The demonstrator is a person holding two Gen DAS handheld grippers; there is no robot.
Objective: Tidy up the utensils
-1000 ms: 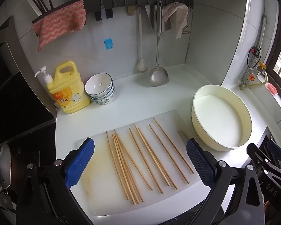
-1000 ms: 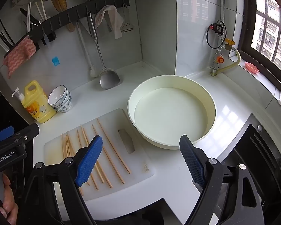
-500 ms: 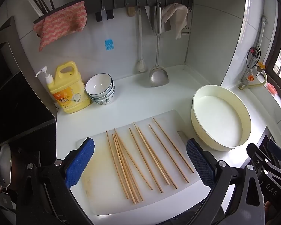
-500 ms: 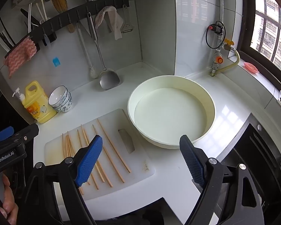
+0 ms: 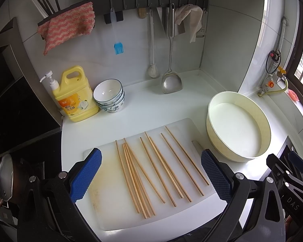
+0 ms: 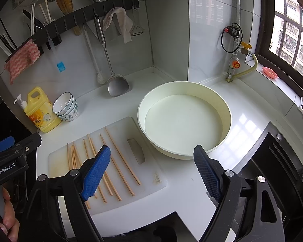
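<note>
Thin, pale wooden chopsticks (image 5: 151, 169) are lying loose on a white plastic cutting board (image 5: 111, 207), running roughly parallel from near to far; the leftmost few are crossing and bunching together, the others are lying slightly apart. The board, stained yellowish at its left end, is resting flat on the glossy white tabletop (image 5: 143, 109). Just beside its right edge a round cream basin (image 5: 238, 129) with a smooth wall is sitting. Behind the board a yellow detergent bottle (image 5: 74, 96) is standing next to stacked ceramic bowls (image 5: 110, 95).

The left tongs (image 5: 151, 175) are hovering over the board, blue ribbed pads spread wide and gripping nothing. The right tongs (image 6: 151, 173) are hanging released too, between board and basin.
</note>
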